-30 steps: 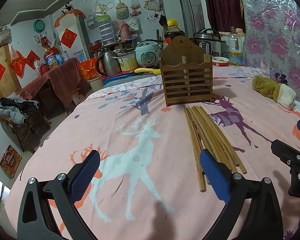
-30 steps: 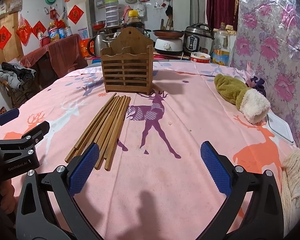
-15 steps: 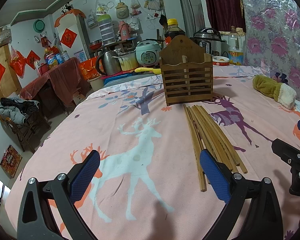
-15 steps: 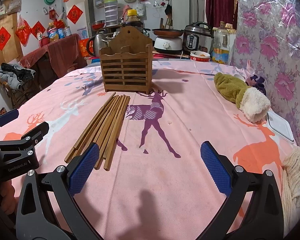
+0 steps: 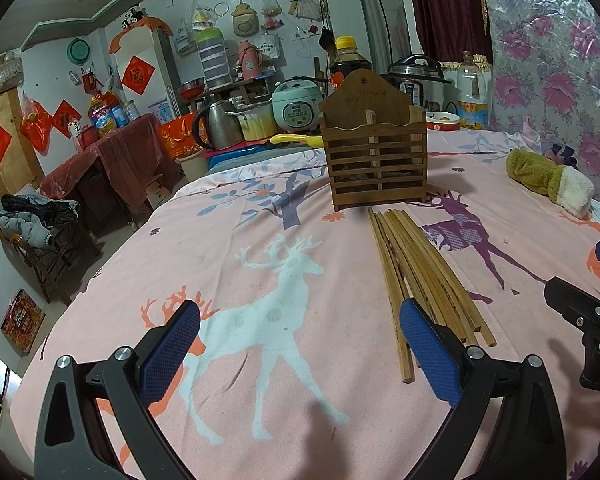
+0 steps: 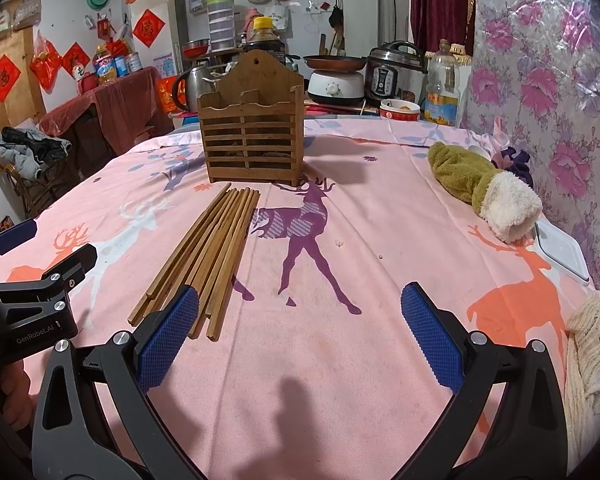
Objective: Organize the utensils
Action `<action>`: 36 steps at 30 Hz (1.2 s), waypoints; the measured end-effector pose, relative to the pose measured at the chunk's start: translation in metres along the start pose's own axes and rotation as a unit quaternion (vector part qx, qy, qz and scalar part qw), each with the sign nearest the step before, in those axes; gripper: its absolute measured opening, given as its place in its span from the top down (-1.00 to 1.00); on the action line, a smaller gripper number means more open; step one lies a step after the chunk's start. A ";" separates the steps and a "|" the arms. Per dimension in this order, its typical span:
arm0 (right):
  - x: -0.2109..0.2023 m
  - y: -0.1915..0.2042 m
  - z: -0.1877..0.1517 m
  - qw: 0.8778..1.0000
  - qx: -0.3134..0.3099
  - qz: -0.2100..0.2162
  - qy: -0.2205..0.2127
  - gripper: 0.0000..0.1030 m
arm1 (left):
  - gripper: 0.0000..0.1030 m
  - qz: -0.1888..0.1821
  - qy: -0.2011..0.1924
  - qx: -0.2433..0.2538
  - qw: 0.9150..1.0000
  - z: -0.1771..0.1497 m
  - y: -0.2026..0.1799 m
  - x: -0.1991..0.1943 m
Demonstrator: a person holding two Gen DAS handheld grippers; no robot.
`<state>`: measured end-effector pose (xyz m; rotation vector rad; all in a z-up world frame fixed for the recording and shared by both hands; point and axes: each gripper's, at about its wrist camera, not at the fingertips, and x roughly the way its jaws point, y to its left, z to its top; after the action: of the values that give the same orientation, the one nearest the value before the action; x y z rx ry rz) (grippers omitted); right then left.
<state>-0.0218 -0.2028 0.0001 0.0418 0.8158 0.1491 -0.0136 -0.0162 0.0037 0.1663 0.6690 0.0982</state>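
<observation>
chopsticks [image 5: 418, 268] lie in a loose bundle on the pink deer-print tablecloth [image 5: 260, 272], about mid-table, their far ends just short of the slatted wooden utensil holder [image 5: 376, 160], which stands upright toward the far edge of the tabletop. the holder's two compartments look empty of chopsticks, though dark shapes behind the slats cannot be made out. the left gripper [image 5: 300, 348] hangs low near the near edge with its jaws spread wide and nothing between them; its right blue pad sits just in front of the near ends of the bundle. the right gripper [image 6: 300, 328] is likewise released and empty, its left pad overlapping the near tips of the sticks in its own view; contact cannot be told. a green-and-white plush item [image 6: 484, 188] lies toward the right edge, well apart from the chopsticks.
</observation>
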 end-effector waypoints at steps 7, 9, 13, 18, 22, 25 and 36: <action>0.000 0.000 -0.001 1.000 0.000 0.000 0.001 -0.89 | -0.89 0.000 0.000 0.001 1.000 0.000 0.000 0.000; 0.001 0.000 -0.001 1.000 0.000 0.000 0.001 -0.89 | -0.89 0.000 0.000 0.000 1.000 0.000 0.000 0.000; 0.002 0.000 -0.003 1.000 0.001 -0.001 0.001 -0.89 | -0.89 0.000 0.001 0.000 1.000 0.000 0.000 0.000; 0.001 0.000 -0.002 1.000 0.001 0.000 0.002 -0.89 | -0.89 0.000 0.002 0.001 1.000 -0.001 0.000 -0.001; 0.003 0.000 -0.004 1.000 0.003 -0.001 0.003 -0.89 | -0.89 -0.001 0.006 0.002 1.000 -0.004 0.001 0.000; 0.004 0.000 -0.008 1.000 0.007 0.001 0.006 -0.89 | -0.89 -0.007 0.020 0.005 1.000 -0.005 0.002 0.004; 0.000 -0.020 -0.011 0.995 0.090 0.037 0.035 -0.89 | -0.89 -0.066 0.110 0.026 0.991 -0.011 -0.001 0.034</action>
<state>-0.0271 -0.2231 -0.0094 0.2380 0.8961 0.1477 0.0059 -0.0111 -0.0254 0.1628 0.9008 -0.0299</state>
